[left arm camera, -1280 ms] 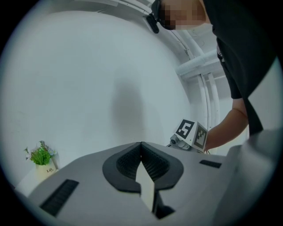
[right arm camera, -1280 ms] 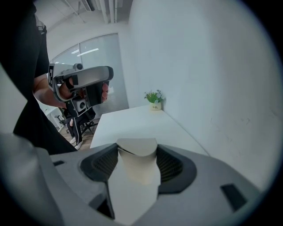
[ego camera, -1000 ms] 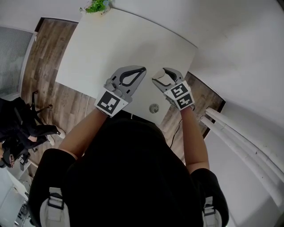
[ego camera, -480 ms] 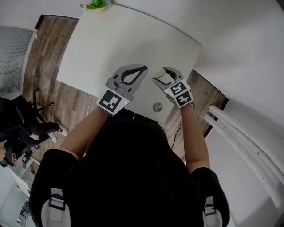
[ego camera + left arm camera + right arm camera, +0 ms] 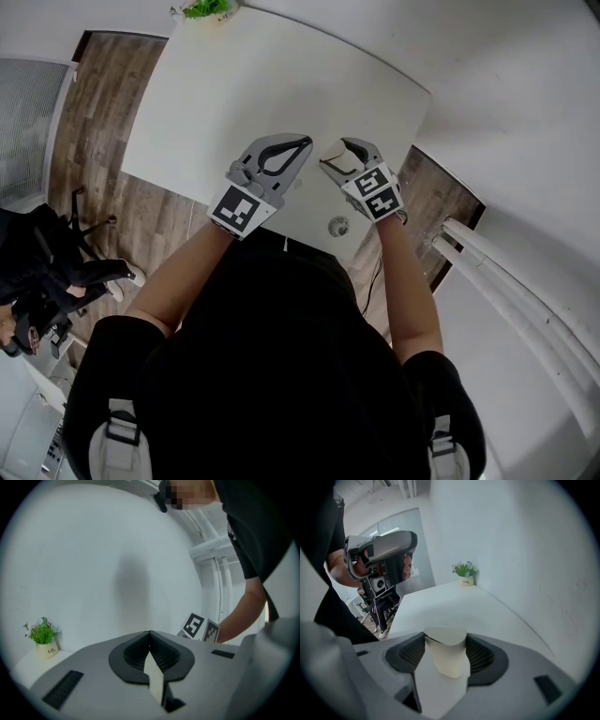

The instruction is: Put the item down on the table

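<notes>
A cream, cup-like item (image 5: 445,656) is pinched between the jaws of my right gripper (image 5: 445,641), with its rim squashed into an oval. In the head view the right gripper (image 5: 336,150) holds this item (image 5: 332,152) over the near part of the white table (image 5: 244,84). How high it is above the tabletop cannot be told. My left gripper (image 5: 305,142) hovers just to the left of it. The left gripper (image 5: 150,633) is shut with its tips touching and nothing between them.
A small potted plant (image 5: 204,11) stands at the table's far corner, and a round grommet (image 5: 337,226) sits near the front edge. A white wall and pipes (image 5: 506,281) are close on the right. A chair with dark things (image 5: 47,272) stands on the wooden floor to the left.
Both grippers have crept slightly farther over the table. The right one still grips the cream item and the left stays shut.
</notes>
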`<state>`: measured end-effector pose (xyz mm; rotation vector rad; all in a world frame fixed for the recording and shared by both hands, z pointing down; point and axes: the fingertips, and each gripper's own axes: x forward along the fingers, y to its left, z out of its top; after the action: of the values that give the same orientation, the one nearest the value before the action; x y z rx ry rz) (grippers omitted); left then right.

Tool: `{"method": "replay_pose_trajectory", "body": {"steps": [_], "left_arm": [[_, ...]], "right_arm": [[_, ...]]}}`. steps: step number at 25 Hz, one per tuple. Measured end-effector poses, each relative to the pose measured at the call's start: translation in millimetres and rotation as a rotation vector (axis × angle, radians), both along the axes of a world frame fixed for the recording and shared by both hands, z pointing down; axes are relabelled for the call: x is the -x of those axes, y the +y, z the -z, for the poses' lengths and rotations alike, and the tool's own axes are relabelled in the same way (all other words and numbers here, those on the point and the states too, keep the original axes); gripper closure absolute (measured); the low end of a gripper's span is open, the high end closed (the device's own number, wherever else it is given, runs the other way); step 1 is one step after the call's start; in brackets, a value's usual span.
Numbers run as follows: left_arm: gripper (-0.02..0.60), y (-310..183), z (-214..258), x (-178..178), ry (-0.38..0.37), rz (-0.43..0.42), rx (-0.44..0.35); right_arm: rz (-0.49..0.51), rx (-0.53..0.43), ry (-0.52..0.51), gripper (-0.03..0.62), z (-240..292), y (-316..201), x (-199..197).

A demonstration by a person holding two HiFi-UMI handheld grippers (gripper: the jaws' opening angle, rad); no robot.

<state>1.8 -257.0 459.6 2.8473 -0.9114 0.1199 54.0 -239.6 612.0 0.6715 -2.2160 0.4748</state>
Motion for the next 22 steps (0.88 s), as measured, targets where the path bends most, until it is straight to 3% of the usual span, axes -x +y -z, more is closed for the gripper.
{"method": "replay_pose_trajectory", "body": {"steps": [22], "left_arm": [[0.588, -37, -25, 47, -0.006, 0.057, 0.032]], "right_arm": [[0.028, -0.062, 0.05, 0.319, -35, -51, 65]]}}
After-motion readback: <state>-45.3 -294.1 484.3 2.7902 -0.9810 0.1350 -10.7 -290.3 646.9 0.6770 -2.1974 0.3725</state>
